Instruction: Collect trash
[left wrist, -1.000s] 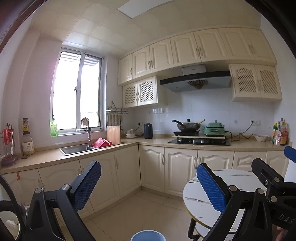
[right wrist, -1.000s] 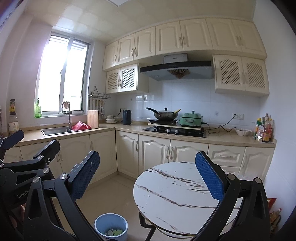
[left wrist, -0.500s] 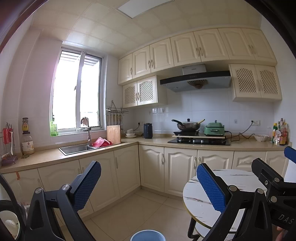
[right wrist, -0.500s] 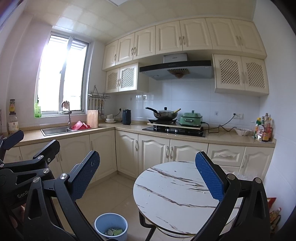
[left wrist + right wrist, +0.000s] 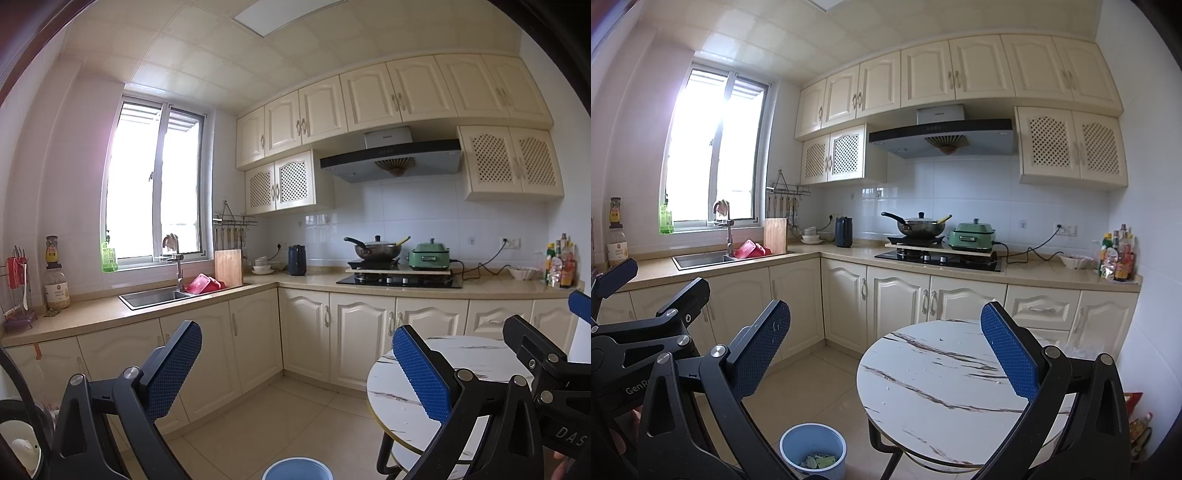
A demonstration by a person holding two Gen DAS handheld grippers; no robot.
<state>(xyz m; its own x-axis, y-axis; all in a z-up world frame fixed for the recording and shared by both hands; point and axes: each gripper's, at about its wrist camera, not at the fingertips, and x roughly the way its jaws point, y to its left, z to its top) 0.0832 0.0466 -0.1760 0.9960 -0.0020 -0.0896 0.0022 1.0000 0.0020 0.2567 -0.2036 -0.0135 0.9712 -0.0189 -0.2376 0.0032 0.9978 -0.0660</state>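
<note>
A light blue bin [image 5: 813, 451] stands on the floor left of the round marble table [image 5: 945, 391], with greenish scraps of trash [image 5: 818, 461] in its bottom. Only the bin's rim [image 5: 297, 469] shows in the left wrist view. Small white crumbs dot the tabletop. My right gripper [image 5: 886, 354] is open, held high over the floor and table edge, nothing between its blue pads. My left gripper [image 5: 297, 369] is also open and empty. Each gripper's black frame shows in the other's view, the left one [image 5: 635, 332] and the right one [image 5: 546, 369].
Cream cabinets run along the L-shaped counter [image 5: 827, 254] with a sink [image 5: 701, 259], cutting board [image 5: 775, 236], kettle [image 5: 844, 232], wok on the hob [image 5: 919, 227] and green cooker [image 5: 973, 236]. Bottles [image 5: 1117, 258] stand at far right. Tiled floor [image 5: 816, 384] lies between table and cabinets.
</note>
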